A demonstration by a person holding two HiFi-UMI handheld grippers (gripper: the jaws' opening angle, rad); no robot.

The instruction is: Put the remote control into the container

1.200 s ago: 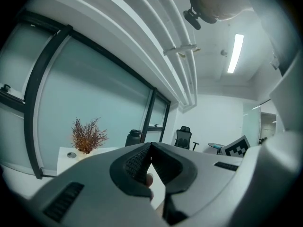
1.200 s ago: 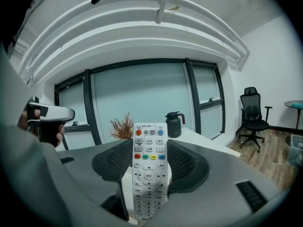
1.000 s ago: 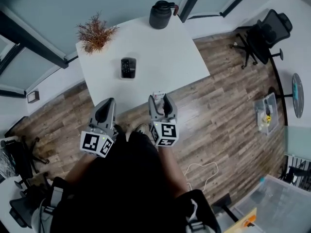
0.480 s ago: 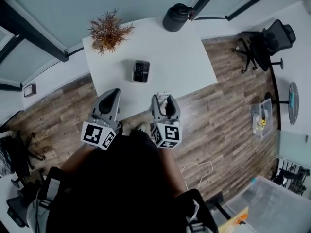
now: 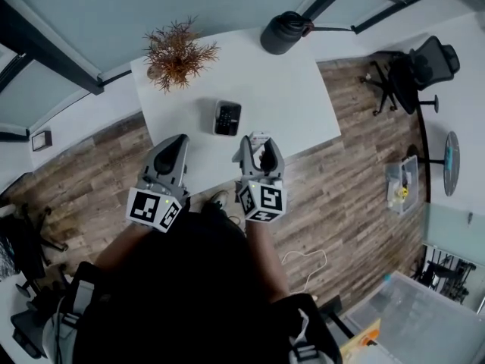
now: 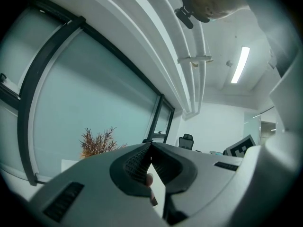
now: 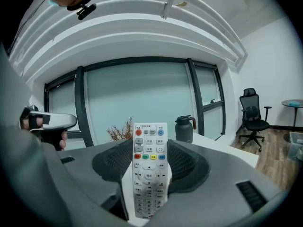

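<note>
A white remote control point(image 7: 149, 169) stands upright between my right gripper's jaws, buttons toward the camera. In the head view my right gripper point(image 5: 258, 142) is shut on that remote point(image 5: 259, 138) over the near edge of the white table point(image 5: 295, 105). The small container point(image 5: 227, 117) sits mid-table, just beyond and left of the right gripper, with a dark keyed device in it. My left gripper point(image 5: 178, 141) is at the table's near left edge; in the left gripper view its jaws point(image 6: 150, 146) meet with nothing held.
A dried reddish plant point(image 5: 179, 51) stands at the table's far left corner and a black jug point(image 5: 284, 32) at the far right corner. Wood floor surrounds the table. A black office chair point(image 5: 424, 63) is off to the right, and a glass wall runs behind the table.
Both grippers and the head have come closer to the table, so the container now lies nearer the right gripper. The remote stays in the right gripper.
</note>
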